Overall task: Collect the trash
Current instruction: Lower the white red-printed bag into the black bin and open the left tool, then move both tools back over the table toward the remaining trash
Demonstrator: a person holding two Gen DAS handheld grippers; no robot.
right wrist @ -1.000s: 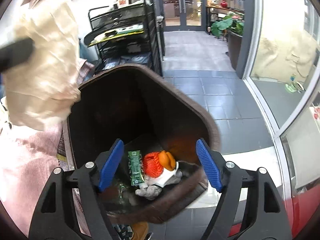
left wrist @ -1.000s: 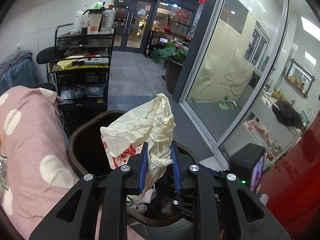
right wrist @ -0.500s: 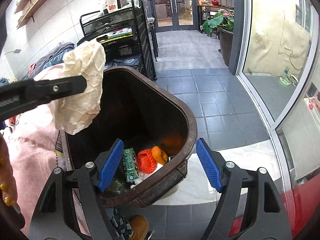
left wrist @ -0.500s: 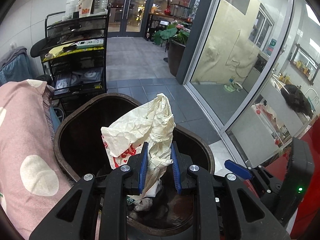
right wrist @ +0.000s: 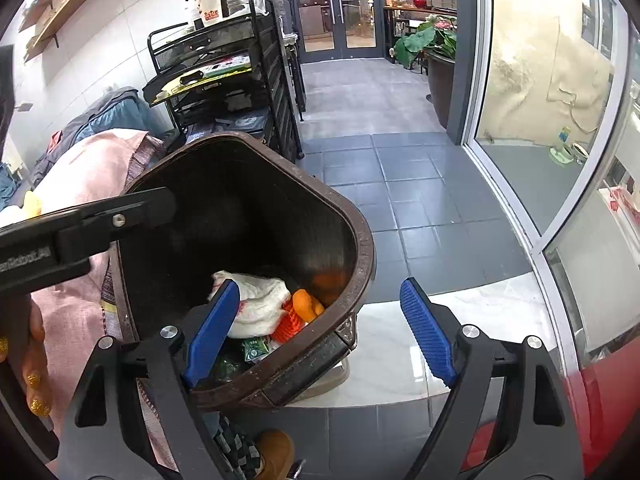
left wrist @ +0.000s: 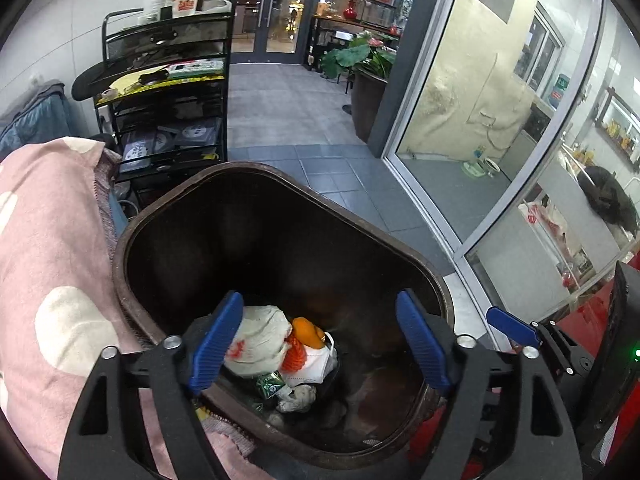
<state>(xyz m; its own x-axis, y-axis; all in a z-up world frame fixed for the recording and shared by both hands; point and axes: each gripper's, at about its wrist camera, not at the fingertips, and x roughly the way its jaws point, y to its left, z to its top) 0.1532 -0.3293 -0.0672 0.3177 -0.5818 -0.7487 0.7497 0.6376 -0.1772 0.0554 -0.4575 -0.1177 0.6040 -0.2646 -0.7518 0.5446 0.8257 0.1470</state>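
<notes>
Both tongs hang over the dark brown plastic bin (left wrist: 280, 216), blue-padded jaws spreading, nothing between them.

Left gripper (left wrist: 320, 344) is wide apart and opening above the bin's mouth, touching nothing; under it the crumpled cream paper bag with red print (left wrist: 258, 340) lies in the bin, against an orange fruit (left wrist: 306, 332) and a white mask (left wrist: 316, 364). Right gripper (right wrist: 320, 332) straddles the bin's near rim, jaws apart and widening, empty.
</notes>
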